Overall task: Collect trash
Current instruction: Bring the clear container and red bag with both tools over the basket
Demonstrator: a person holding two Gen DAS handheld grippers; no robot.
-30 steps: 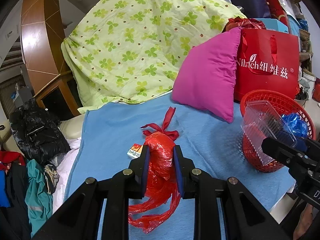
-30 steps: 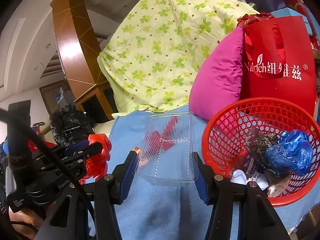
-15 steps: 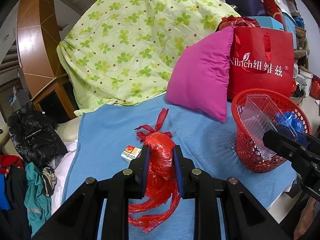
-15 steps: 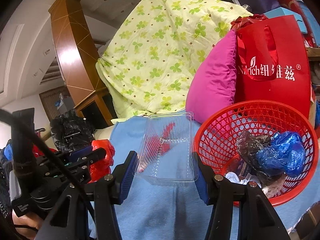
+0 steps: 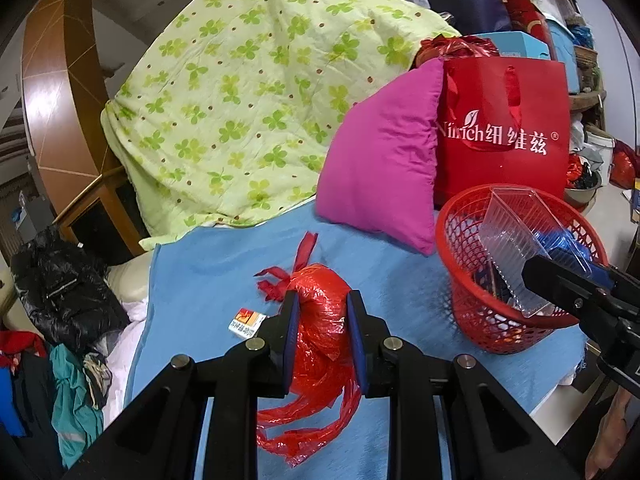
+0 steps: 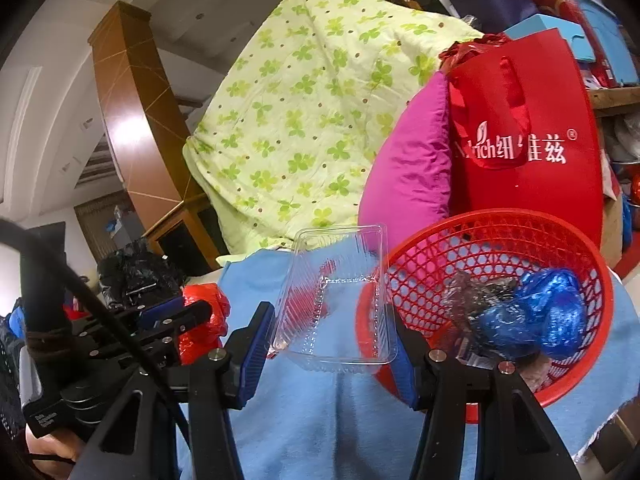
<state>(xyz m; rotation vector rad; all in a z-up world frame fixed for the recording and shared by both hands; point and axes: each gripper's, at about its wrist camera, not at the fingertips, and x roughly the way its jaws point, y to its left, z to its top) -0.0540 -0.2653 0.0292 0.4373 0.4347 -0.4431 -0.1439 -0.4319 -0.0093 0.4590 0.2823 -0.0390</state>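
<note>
My left gripper (image 5: 322,336) is shut on a crumpled red plastic bag (image 5: 320,320) and holds it above the blue blanket (image 5: 208,276); the bag also shows in the right wrist view (image 6: 204,320). My right gripper (image 6: 328,352) is shut on a clear plastic tray (image 6: 336,296), held at the left rim of the red mesh basket (image 6: 520,232). In the left wrist view the tray (image 5: 516,236) sits over the basket (image 5: 472,304). The basket holds a blue bag (image 6: 548,320) and other wrappers. A small orange and white packet (image 5: 246,322) lies on the blanket.
A pink pillow (image 5: 384,156) and a red gift bag (image 5: 504,128) stand behind the basket. A green flowered quilt (image 5: 248,92) is piled at the back. A black jacket (image 5: 60,288) and clothes lie at the left, off the blanket's edge.
Both grippers have moved to the right toward the basket. The clear tray is now partly over the basket's rim. Both grips are unchanged.
</note>
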